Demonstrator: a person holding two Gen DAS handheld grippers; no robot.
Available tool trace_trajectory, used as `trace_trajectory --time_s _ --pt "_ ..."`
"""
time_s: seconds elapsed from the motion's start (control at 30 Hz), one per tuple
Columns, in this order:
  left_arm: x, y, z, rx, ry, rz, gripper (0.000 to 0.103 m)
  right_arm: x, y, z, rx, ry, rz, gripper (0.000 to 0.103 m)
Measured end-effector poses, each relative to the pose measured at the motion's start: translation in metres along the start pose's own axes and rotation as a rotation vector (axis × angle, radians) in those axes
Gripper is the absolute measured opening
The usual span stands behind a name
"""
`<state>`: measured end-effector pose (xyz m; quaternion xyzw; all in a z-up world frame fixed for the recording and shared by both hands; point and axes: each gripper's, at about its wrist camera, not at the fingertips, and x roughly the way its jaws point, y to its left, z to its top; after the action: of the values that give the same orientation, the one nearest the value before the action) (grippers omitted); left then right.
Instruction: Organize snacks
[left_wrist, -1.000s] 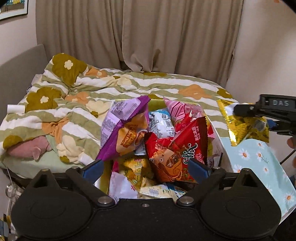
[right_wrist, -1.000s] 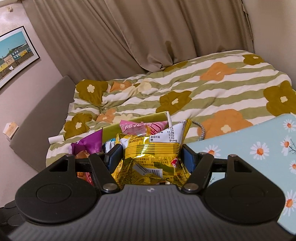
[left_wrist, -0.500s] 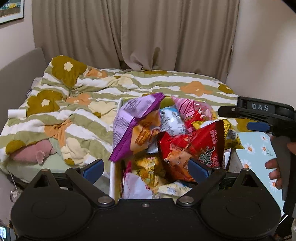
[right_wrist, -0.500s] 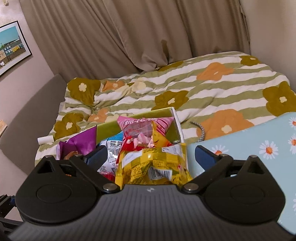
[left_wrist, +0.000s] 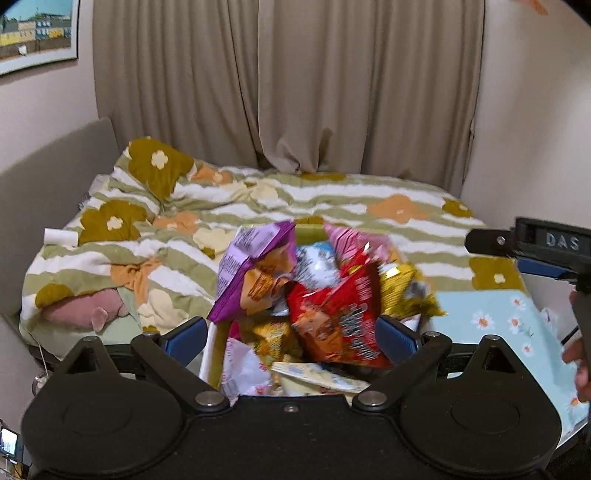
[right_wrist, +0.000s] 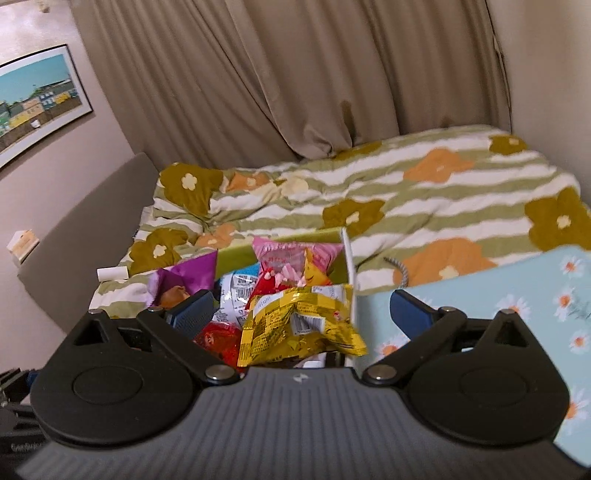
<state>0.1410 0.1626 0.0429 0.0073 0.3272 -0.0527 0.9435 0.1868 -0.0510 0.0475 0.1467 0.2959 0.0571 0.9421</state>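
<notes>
2 grippers hover over the snack box (right_wrist: 347, 258), jaws wide apart and holding nothing: the left gripper (left_wrist: 291, 334), the right gripper (right_wrist: 301, 306). Nearest, a yellow packet (right_wrist: 295, 325) lies atop the heap beside a red bag (left_wrist: 332, 314) and purple bag (left_wrist: 243, 273). Beyond spreads a flowered quilt (right_wrist: 406, 192).

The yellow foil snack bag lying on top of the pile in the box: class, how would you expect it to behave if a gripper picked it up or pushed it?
The yellow foil snack bag looks crinkled and puffy, so it would probably flex and feel light. Its glossy film may slip between pads. Perched against the box edge, a push could tip it out.
</notes>
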Motion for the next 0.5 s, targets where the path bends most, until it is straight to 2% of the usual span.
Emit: trace_trajectory --time_s 0.27,0.5 --pt "-0.055 -0.041 -0.011 0.037 -0.11 0.053 0.103 -0.082 -0.003 -0.001 -0.148 -0.053 -0.067 0.103" --pt "-0.076 -0.065 -0.032 0.044 -0.127 0.069 0.103 -0.124 -0.015 -0.03 -0.227 -0.033 -0.17 0.103"
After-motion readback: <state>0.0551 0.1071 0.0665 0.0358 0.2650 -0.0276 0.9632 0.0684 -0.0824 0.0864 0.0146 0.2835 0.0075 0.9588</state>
